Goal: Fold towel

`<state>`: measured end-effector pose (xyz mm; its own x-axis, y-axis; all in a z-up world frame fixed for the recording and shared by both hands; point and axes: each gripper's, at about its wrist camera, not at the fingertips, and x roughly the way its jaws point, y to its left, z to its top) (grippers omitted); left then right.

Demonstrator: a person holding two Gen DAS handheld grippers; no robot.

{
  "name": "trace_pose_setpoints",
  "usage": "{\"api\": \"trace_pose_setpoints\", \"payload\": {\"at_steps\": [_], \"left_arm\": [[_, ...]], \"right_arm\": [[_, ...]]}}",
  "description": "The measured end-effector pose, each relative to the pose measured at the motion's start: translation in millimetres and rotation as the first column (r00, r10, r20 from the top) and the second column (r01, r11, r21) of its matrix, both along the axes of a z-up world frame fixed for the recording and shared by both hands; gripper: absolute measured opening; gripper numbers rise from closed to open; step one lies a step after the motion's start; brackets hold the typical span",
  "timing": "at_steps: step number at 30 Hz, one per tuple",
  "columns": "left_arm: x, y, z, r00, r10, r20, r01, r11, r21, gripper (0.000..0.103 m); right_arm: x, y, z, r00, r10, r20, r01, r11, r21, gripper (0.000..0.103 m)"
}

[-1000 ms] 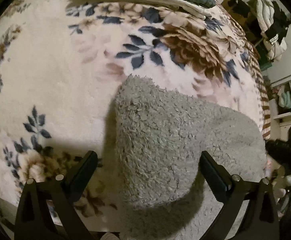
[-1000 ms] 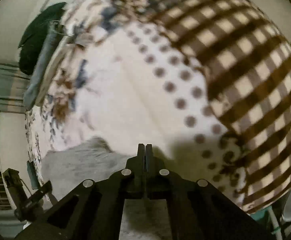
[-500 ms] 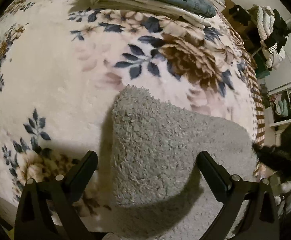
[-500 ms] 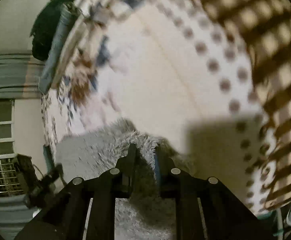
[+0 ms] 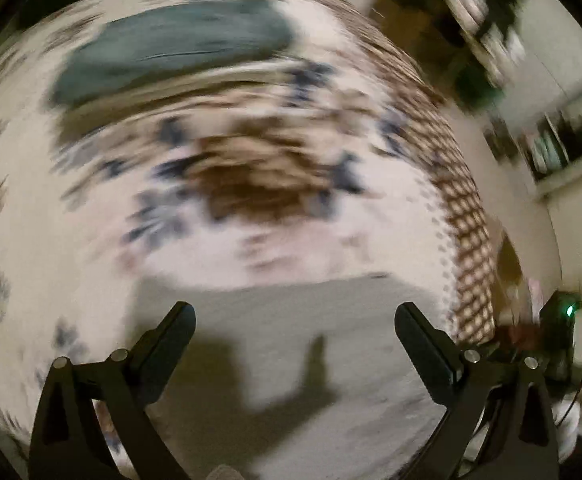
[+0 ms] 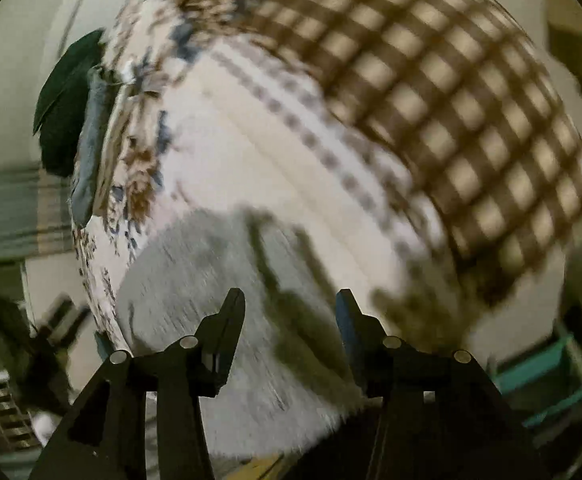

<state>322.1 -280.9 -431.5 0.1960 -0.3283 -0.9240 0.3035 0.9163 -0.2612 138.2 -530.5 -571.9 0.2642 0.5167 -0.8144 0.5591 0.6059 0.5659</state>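
Note:
The grey fluffy towel (image 5: 291, 344) lies flat on the floral blanket, below and between the fingers of my left gripper (image 5: 291, 320), which is open with nothing held. In the right wrist view the same towel (image 6: 195, 280) spreads under my right gripper (image 6: 289, 300), which is open and lifted clear of the cloth. Gripper shadows fall on the towel in both views. Both views are motion-blurred.
A floral blanket (image 5: 91, 200) covers the bed, with a brown checked border (image 6: 431, 92) at its right side. Folded dark blue-grey clothing (image 5: 171, 52) lies at the far end. Shelves and hanging clothes (image 5: 491, 40) stand past the bed's right edge.
The towel's raised fold has dropped flat. My right gripper, shut a second ago and then on the towel, has opened and let go. Both grippers have lifted and pulled back.

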Motion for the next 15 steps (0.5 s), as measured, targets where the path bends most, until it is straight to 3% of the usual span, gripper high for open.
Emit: {"api": "trace_pose_setpoints", "payload": {"at_steps": [4,7,9,12,15], "left_arm": [[16.9,-94.4,-54.9,0.970,-0.208,-0.130,0.217,0.974,0.065,0.103],[16.5,-136.1,-102.2,0.941,-0.275,-0.196,0.311,0.932,0.185,0.103],[20.4,-140.0,-121.5,0.946,-0.257,-0.197,0.301,0.923,0.238,0.103],[29.1,-125.7,-134.2,0.959,-0.186,-0.213,0.230,0.952,0.202,0.103],[27.8,-117.1,-127.0,0.963,-0.171,-0.210,0.206,0.966,0.158,0.103]], "right_arm": [[-42.1,9.7,-21.2,0.996,-0.064,-0.059,0.069,0.994,0.085,0.050],[-60.8,21.7,-38.1,0.988,-0.133,-0.080,0.145,0.975,0.168,0.050],[-69.0,26.5,-43.2,0.980,-0.179,-0.086,0.192,0.964,0.184,0.050],[-81.0,32.8,-50.0,0.976,-0.189,-0.109,0.208,0.956,0.206,0.050],[-96.8,33.8,-59.1,0.970,-0.204,-0.135,0.231,0.945,0.230,0.050]]}}
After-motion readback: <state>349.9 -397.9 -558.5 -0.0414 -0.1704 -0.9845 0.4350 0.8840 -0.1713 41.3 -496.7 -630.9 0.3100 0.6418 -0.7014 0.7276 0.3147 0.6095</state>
